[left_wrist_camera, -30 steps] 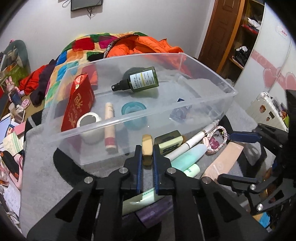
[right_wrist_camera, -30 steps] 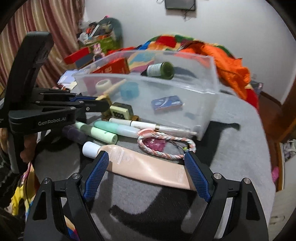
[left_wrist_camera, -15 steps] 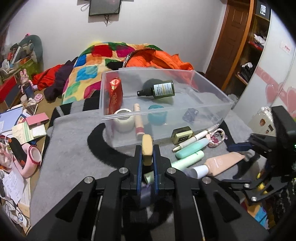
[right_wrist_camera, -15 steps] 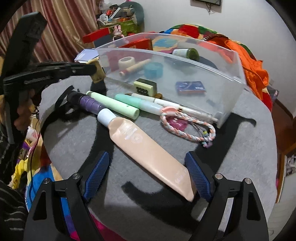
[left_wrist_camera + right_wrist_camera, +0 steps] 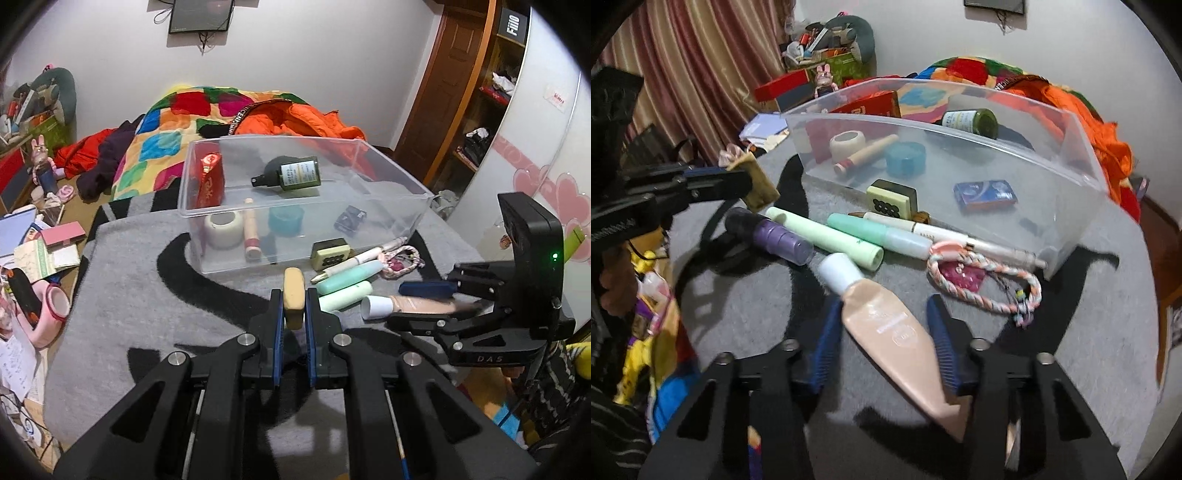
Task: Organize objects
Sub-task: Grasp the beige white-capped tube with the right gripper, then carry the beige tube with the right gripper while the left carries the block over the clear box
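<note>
Two grippers, your left gripper [image 5: 294, 308] pinching a tan eraser [image 5: 293, 297] at frame centre above the grey blanket [image 5: 147, 295], your right gripper [image 5: 884, 332] fingers spread around the beige tube [image 5: 897, 332], clear bin [image 5: 1071, 155] upper right.

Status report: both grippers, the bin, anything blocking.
Left gripper shut on tan eraser, short of the bin. Right gripper open, straddling beige tube. Mahjong tile and pens against bin's front wall.
</note>
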The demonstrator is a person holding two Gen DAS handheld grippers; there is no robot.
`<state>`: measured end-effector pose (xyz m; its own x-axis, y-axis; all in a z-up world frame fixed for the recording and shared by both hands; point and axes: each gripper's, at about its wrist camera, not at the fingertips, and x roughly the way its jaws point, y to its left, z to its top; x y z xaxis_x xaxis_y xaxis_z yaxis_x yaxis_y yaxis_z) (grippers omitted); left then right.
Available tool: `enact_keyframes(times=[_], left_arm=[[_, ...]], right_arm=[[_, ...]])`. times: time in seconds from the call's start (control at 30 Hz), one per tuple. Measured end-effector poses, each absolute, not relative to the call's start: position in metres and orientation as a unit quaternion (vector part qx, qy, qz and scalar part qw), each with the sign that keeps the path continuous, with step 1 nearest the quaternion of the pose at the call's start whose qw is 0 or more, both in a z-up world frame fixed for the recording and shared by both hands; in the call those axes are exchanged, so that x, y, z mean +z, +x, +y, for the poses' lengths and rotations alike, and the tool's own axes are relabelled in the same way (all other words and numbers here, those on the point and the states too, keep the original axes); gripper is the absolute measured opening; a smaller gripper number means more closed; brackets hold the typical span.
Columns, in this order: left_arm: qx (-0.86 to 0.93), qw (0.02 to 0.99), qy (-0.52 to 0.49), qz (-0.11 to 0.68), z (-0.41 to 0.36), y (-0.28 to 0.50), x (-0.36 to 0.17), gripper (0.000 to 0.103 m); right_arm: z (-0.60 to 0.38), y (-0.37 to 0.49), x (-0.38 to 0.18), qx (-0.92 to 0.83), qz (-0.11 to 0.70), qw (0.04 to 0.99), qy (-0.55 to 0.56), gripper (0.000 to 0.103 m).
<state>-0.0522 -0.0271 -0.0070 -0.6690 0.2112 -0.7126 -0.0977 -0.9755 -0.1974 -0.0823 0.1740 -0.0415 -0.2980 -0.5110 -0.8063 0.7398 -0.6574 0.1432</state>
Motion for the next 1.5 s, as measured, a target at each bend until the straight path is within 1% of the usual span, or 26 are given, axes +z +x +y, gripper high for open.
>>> enact_keyframes(times=[0.03,0.1,0.2,0.27,0.37,0.4,0.43,0.57,0.67,0.77,0.87,1.03,1.2,1.5], left_arm=[[0.911,0.087,-0.397,-0.073,-0.026,-0.052,-0.007,0.01],[0.911,0.092,-0.396,-0.074,-0.023,-0.051,-0.006,0.01],[0.912,0.097,-0.391,-0.073,-0.018,-0.05,-0.003,0.01],[0.914,0.101,-0.387,-0.074,-0.015,-0.049,0.0,0.01],[0.916,0.105,-0.381,-0.071,-0.012,-0.048,0.005,0.01],[0.917,0.107,-0.379,-0.069,-0.01,-0.048,0.007,0.01],[0.917,0.108,-0.378,-0.069,-0.009,-0.048,0.008,0.01],[0.917,0.115,-0.374,-0.071,-0.006,-0.051,0.013,0.01],[0.92,0.116,-0.367,-0.07,-0.005,-0.054,0.017,0.01],[0.922,0.116,-0.362,-0.071,-0.005,-0.058,0.021,0.01],[0.925,0.118,-0.355,-0.074,-0.005,-0.063,0.026,0.01],[0.93,0.119,-0.34,-0.078,-0.005,-0.067,0.036,0.01],[0.935,0.117,-0.326,-0.079,-0.004,-0.072,0.046,0.01],[0.94,0.111,-0.309,-0.089,-0.01,-0.08,0.059,0.01]], right_arm=[[0.177,-0.082,-0.04,-0.795,0.121,0.394,0.446,0.032],[0.185,-0.08,-0.038,-0.797,0.106,0.39,0.448,0.029],[0.193,-0.077,-0.033,-0.806,0.092,0.382,0.444,0.017],[0.195,-0.077,-0.027,-0.814,0.087,0.372,0.438,0.015],[0.192,-0.077,-0.025,-0.82,0.103,0.358,0.435,0.015],[0.191,-0.078,-0.026,-0.82,0.113,0.353,0.436,0.016],[0.188,-0.08,-0.027,-0.818,0.119,0.35,0.44,0.018],[0.179,-0.089,-0.032,-0.814,0.137,0.344,0.448,0.019],[0.171,-0.093,-0.041,-0.808,0.156,0.341,0.455,0.023],[0.166,-0.092,-0.041,-0.811,0.168,0.339,0.446,0.023],[0.166,-0.091,-0.038,-0.814,0.161,0.342,0.442,0.019],[0.17,-0.084,-0.025,-0.823,0.15,0.35,0.421,0.019],[0.175,-0.083,0.001,-0.837,0.124,0.357,0.396,0.019],[0.184,-0.098,0.052,-0.869,0.054,0.356,0.339,0.018]])
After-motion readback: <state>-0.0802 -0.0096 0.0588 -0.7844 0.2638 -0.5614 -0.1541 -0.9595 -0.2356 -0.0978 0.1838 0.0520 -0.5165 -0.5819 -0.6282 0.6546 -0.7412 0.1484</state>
